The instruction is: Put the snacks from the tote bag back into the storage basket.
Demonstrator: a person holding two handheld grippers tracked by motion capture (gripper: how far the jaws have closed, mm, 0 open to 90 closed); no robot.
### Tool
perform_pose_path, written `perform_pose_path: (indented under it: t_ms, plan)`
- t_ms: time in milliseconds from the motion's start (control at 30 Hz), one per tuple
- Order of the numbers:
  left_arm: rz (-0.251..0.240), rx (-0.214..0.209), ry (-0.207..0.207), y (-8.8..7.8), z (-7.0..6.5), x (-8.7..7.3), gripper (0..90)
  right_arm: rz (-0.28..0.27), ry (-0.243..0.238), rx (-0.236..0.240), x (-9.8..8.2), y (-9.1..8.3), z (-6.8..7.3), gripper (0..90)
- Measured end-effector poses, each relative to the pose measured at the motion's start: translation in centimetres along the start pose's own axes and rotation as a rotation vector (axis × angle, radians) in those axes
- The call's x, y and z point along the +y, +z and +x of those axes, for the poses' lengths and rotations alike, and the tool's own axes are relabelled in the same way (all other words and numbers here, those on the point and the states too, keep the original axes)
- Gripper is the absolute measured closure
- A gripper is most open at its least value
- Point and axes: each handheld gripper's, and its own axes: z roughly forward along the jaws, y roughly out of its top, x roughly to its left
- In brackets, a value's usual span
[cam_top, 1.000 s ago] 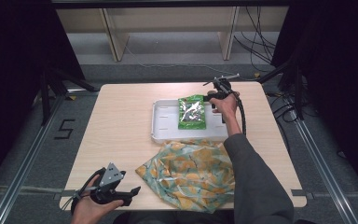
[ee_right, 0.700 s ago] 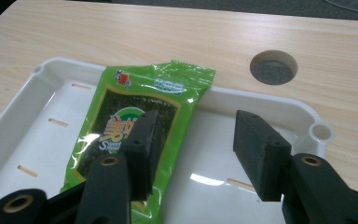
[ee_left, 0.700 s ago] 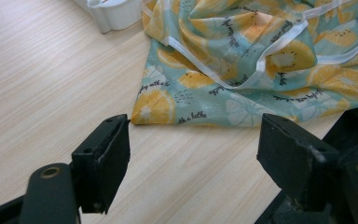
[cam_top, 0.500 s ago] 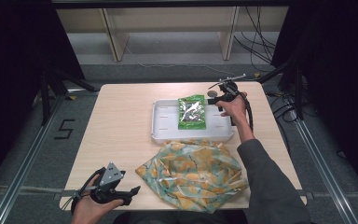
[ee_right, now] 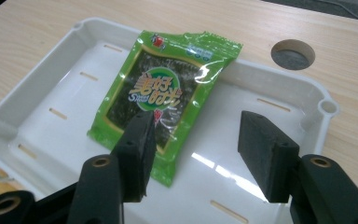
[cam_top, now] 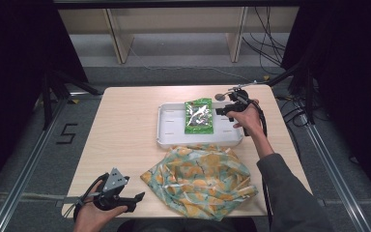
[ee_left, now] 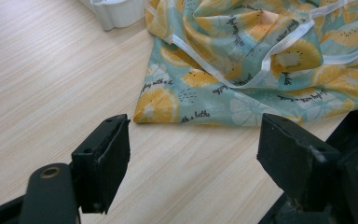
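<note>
— Drawn back a little toward the tray's right end, that right gripper [cam_top: 221,110]; a second ago it stood farther up, near the far right corner of the tabletop. See how it stands now?

— Jaws spread wide, nothing between them. It hangs over the right end of the white tray [ee_right: 37,88], pointing at the green snack packet [ee_right: 168,93], which lies flat in the tray's middle, clear of both jaws.

— So the packet is loose in there?

— It looks so. I'd judge the hand is either lining up on it or has just let go; I can't tell which.

— And the left gripper [ee_left: 193,154]?

— Also spread and empty, low at the near left corner of the tabletop, aimed at the corner of the lemon-print cloth bag [ee_left: 261,60] spread along the near edge, just in front of the tray.

— Next move?

— Probably a grip: on the packet's near edge, or on that bag corner to open it.
</note>
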Motion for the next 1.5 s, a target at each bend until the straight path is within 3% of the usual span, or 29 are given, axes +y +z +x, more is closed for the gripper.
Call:
perform_pose_path:
  t_ms: [67, 100, 133, 200, 233, 267, 300, 333, 533, 567, 600, 633, 700, 733, 800, 833, 867, 933, 967, 1000, 1067, 1167, 1200, 1233, 1267, 1367, 1433, 1467, 1500]
  plan:
    - [-0.005, 0.000, -0.016, 0.1, -0.1, 0.0, 24.7, 0.001, -0.005, 0.002, -0.2, -0.3, 0.1, 46.9]
    - [0.000, -0.004, -0.019, 0.0, -0.1, 0.0, 24.7, -0.004, 0.040, 0.019, -0.6, -0.8, 0.6, 46.6]
    - [-0.001, -0.003, -0.021, 0.1, -0.1, 0.0, 24.7, -0.037, 0.024, 0.022, -0.8, -0.8, 0.5, 46.6]
    - [-0.001, -0.002, -0.022, 0.1, -0.1, 0.0, 24.7, -0.018, 0.006, 0.034, -1.1, -1.5, 0.6, 46.3]
    - [-0.001, -0.001, -0.021, 0.1, -0.1, 0.0, 24.7, -0.049, -0.039, 0.030, -1.3, -1.5, 0.3, 46.2]
    - [0.000, -0.002, -0.028, 0.1, -0.1, 0.0, 24.7, -0.052, -0.050, 0.050, -1.3, -1.7, 0.3, 46.3]
    - [-0.004, -0.003, -0.029, 0.2, -0.1, -0.1, 24.7, -0.032, -0.016, 0.047, -1.6, -2.1, 0.7, 46.2]
    - [-0.004, -0.003, -0.029, 0.2, -0.1, -0.1, 24.7, -0.072, -0.038, 0.054, -1.8, -2.0, 0.7, 46.0]
    - [-0.012, 0.004, -0.023, 0.2, 0.0, -0.1, 24.7, -0.043, -0.061, 0.077, -2.9, -3.5, 1.4, 45.2]
    - [-0.011, 0.004, -0.025, 0.2, -0.1, -0.1, 24.7, -0.078, -0.074, 0.069, -3.1, -3.3, 1.4, 45.1]
    - [-0.005, 0.005, -0.017, 0.2, 0.0, -0.1, 24.7, -0.079, -0.086, 0.078, -3.1, -3.5, 1.4, 45.0]
    - [-0.004, 0.008, -0.009, 0.2, 0.0, -0.1, 24.7, -0.058, -0.068, 0.078, -3.2, -3.8, 1.7, 45.0]
    - [-0.006, 0.009, -0.017, 0.2, 0.0, -0.1, 24.7, -0.085, -0.102, 0.084, -3.5, -3.9, 1.8, 45.0]
    - [-0.010, 0.004, -0.027, 0.2, -0.1, -0.1, 24.6, -0.057, -0.089, 0.088, -3.5, -4.3, 2.0, 44.9]
    - [-0.010, -0.002, -0.027, 0.2, -0.1, -0.1, 24.7, -0.075, -0.097, 0.080, -3.8, -4.3, 2.1, 44.9]
    - [-0.010, -0.002, -0.027, 0.2, -0.1, -0.1, 24.7, -0.060, -0.123, 0.082, -3.8, -4.5, 2.0, 44.9]
    - [-0.010, -0.002, -0.024, 0.2, -0.1, -0.1, 24.7, -0.068, -0.105, 0.086, -4.0, -4.4, 2.2, 44.7]
    - [-0.009, 0.003, 0.001, 0.1, 0.1, 0.0, 24.6, -0.056, -0.124, 0.082, -4.1, -4.7, 2.3, 44.5]
    - [-0.013, 0.004, -0.004, 0.1, 0.0, 0.0, 24.6, -0.059, -0.100, 0.093, -4.2, -4.7, 2.6, 44.5]
    - [-0.013, 0.004, -0.002, 0.1, 0.0, 0.0, 24.6, -0.066, -0.123, 0.093, -4.2, -4.7, 2.7, 44.4]
    - [-0.012, 0.005, -0.004, 0.1, 0.0, 0.0, 24.5, -0.050, -0.106, 0.097, -4.4, -4.9, 2.9, 44.1]
    - [-0.017, 0.005, -0.009, 0.1, 0.0, 0.0, 24.1, -0.075, -0.140, 0.091, -4.7, -5.0, 2.8, 43.3]
    - [-0.016, 0.005, -0.009, 0.1, 0.1, 0.0, 24.0, -0.057, -0.126, 0.100, -4.8, -5.2, 2.9, 43.2]
    - [-0.008, 0.008, -0.009, 0.0, 0.1, 0.0, 23.8, -0.073, -0.116, 0.100, -5.0, -5.2, 3.0, 43.1]
    - [-0.010, 0.008, -0.009, 0.0, 0.1, 0.0, 23.7, -0.052, -0.158, 0.094, -5.1, -5.6, 2.7, 42.9]
    - [-0.009, 0.007, -0.009, 0.0, 0.1, 0.0, 23.7, -0.069, -0.120, 0.098, -6.0, -5.7, 3.0, 42.8]
    - [-0.018, 0.005, -0.009, 0.1, 0.1, 0.0, 23.6, -0.049, -0.146, 0.098, -6.2, -6.1, 2.7, 42.9]
    - [-0.022, 0.003, -0.015, 0.1, 0.0, 0.0, 23.6, -0.081, -0.122, 0.090, -6.6, -6.1, 2.8, 42.9]
    - [-0.023, 0.004, -0.014, 0.1, 0.0, 0.0, 23.6, -0.048, -0.146, 0.091, -6.7, -6.4, 2.5, 42.8]
